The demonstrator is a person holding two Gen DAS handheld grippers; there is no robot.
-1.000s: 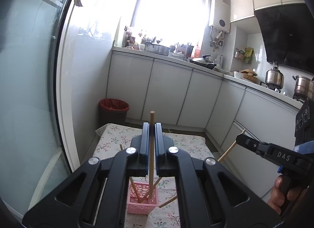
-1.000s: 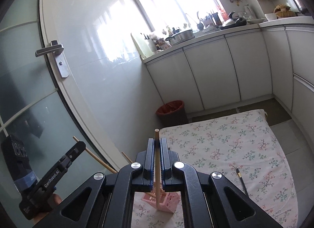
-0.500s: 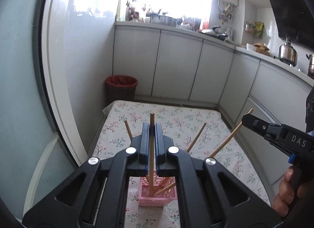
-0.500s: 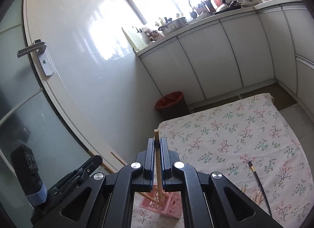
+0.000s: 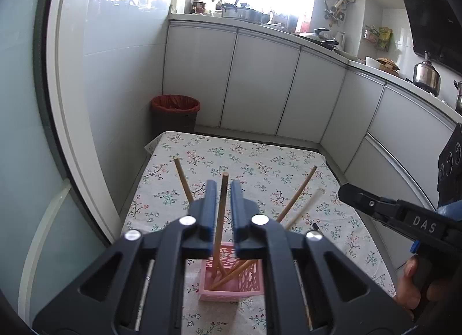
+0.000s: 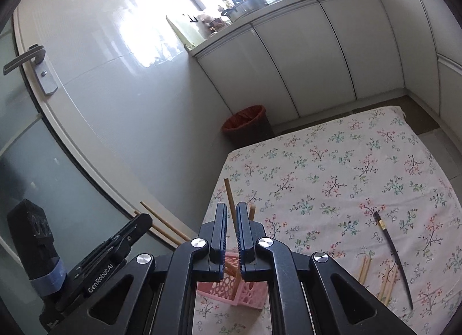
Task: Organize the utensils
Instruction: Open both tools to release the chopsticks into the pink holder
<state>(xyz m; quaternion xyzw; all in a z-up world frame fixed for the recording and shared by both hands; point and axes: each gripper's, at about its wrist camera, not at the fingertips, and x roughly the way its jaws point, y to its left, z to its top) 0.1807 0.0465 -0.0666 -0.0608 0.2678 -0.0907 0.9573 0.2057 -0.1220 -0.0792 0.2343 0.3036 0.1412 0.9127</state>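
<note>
Pink basket (image 5: 231, 284) on the floral tablecloth (image 5: 260, 167) holds wooden chopsticks (image 5: 294, 195) fanning toward eleven and two o'clock, while the left gripper (image 5: 221, 205) and right gripper (image 6: 231, 219) both stand parted, each around an upright chopstick without clamping it.

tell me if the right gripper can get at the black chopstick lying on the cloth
Probably yes. The right gripper is open, and the black chopstick lies flat and uncovered on the cloth to its right, with nothing between.
</note>
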